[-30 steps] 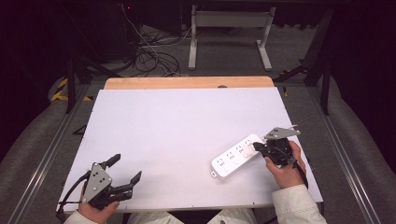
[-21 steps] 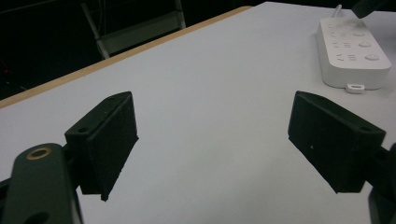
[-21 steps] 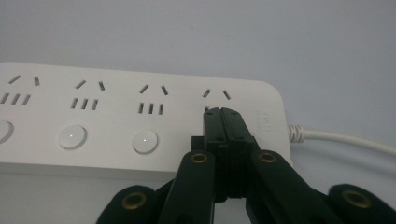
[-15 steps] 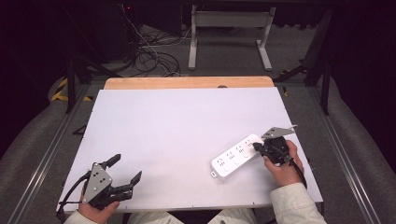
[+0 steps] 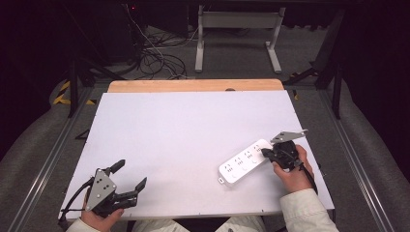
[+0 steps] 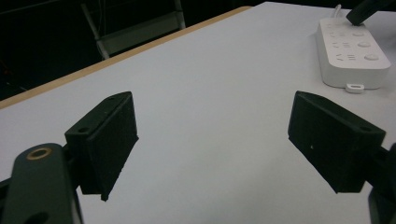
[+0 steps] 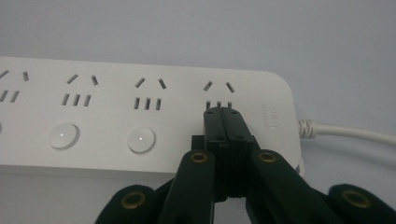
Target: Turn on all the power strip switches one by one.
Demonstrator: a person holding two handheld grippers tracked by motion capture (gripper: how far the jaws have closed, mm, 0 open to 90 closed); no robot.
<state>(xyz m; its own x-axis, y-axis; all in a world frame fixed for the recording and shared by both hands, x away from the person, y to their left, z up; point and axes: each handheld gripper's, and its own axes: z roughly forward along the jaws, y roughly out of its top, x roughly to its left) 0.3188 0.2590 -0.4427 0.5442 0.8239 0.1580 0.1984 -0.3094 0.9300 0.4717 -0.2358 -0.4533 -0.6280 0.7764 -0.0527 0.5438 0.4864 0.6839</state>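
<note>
With the right gripper (image 7: 223, 111) hardly shifted from a second ago, its closed fingers press on the end button of the white plastic power strip (image 5: 244, 162) at the white worktop's (image 5: 193, 125) right side, apparently switching it, while the left gripper (image 5: 129, 177) waits open.

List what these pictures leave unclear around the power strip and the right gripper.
- Right gripper view: the right gripper has its shut fingers over the power strip, hiding the button under them.
- Right gripper view: the cord is cut off by the frame edge; its plug is unseen.
- High view: socket markings too small.
</note>
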